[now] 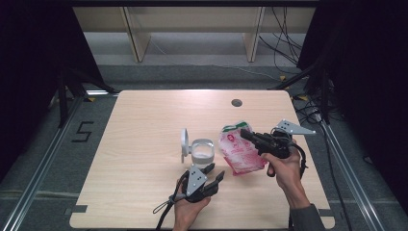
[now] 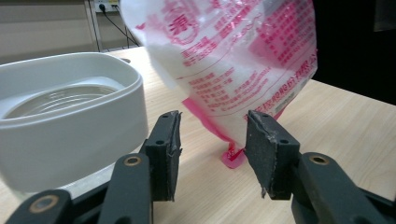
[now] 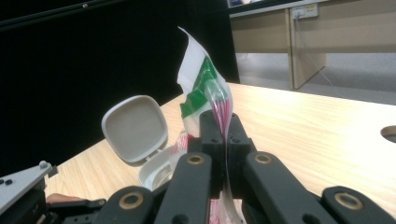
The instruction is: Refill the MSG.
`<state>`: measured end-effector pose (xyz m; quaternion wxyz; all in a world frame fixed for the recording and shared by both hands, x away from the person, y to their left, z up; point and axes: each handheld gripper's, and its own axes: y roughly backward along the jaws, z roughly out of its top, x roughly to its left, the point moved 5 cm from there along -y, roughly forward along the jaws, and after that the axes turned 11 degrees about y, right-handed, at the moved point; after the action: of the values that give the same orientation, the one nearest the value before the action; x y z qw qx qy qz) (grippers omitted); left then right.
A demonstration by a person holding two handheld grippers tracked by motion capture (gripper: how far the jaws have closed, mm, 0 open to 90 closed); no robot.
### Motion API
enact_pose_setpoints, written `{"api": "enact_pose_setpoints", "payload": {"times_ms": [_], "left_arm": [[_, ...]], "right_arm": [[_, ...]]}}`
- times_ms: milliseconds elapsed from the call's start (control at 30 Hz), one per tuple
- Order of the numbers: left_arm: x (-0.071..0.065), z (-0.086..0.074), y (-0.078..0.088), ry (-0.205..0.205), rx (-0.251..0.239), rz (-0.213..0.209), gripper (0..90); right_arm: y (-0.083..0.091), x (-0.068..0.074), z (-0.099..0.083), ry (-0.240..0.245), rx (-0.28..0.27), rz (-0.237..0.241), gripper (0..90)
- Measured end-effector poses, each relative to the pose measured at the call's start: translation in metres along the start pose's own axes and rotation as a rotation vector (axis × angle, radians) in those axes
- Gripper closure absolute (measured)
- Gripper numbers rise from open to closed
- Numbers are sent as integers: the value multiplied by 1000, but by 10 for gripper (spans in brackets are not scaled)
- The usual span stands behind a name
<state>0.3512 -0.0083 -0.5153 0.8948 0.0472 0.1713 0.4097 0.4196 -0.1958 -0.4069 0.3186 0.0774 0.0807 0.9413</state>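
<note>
Right of centre in the high view, the right gripper (image 1: 246, 134) is seen clamped on the top edge of a pink-printed bag (image 1: 239, 154), whose lower end touches the table (image 1: 144, 120). In the right gripper view the jaws are pressed flat on the film below the green header, so the bag (image 3: 205, 88) is kept upright, presumably with its mouth uppermost. Low in the centre, the left gripper (image 1: 215, 172) is held with jaws parted and empty; in the left gripper view the bag's (image 2: 233, 56) bottom corner hangs just beyond the pads (image 2: 264, 149), probably for a second hold. Left of the bag stands an open white container (image 1: 202, 150) with its hinged lid (image 1: 184, 142) raised, likely the receiving vessel. Its wall (image 2: 70, 126) lies close beside the left jaw and could obstruct that approach.
</note>
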Motion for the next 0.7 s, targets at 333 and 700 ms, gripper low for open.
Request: {"api": "enact_pose_setpoints", "payload": {"times_ms": [333, 700], "left_arm": [[5, 2, 8, -13, -14, -16, 531], [12, 4, 17, -6, -17, 10, 516]], "right_arm": [[13, -3, -4, 7, 26, -11, 900], [26, -10, -11, 27, 31, -82, 900]]}}
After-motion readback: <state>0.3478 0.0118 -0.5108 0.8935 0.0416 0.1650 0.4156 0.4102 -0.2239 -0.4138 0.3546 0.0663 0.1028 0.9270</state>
